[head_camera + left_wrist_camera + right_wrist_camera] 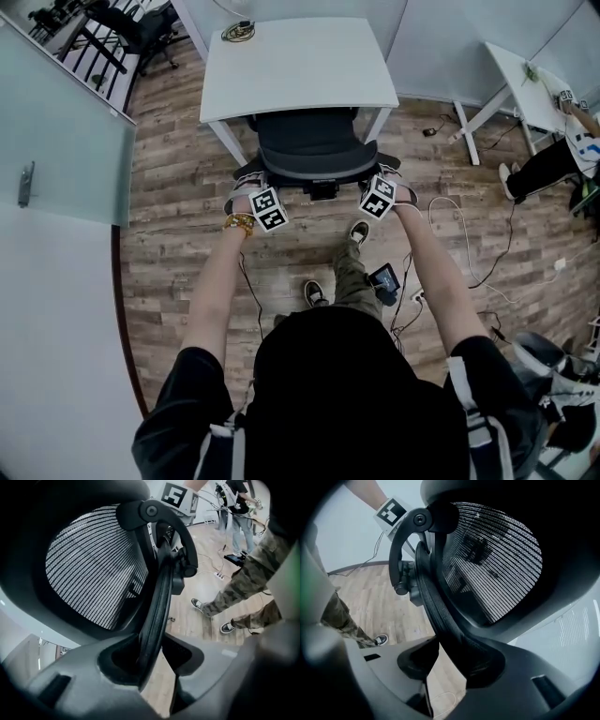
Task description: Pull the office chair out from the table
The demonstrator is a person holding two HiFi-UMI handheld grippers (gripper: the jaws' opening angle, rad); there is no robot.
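1. Under the near edge of the white table [300, 66], the office chair [314, 145] sits partly tucked in, with its seat below the tabletop and its back towards you.
2. The floor [187, 281] is wood plank. A glass partition [66, 131] stands to your left and a second table [525, 84] to your right.
3. Loose cables [487, 272] trail over the floor on your right. On the table's far left corner lies a small coil [238, 32], possibly a cable; it is too small to be sure.
4. Your left gripper [255, 187] is at the left edge of the chair's back. Its jaws stand wide and are clamped on the back rim [157, 606], which runs straight down between them.
5. Your right gripper [384, 183] is at the right edge of the back. It grips the same rim, which lies against the inner face of one jaw, beside the mesh panel [497, 555].
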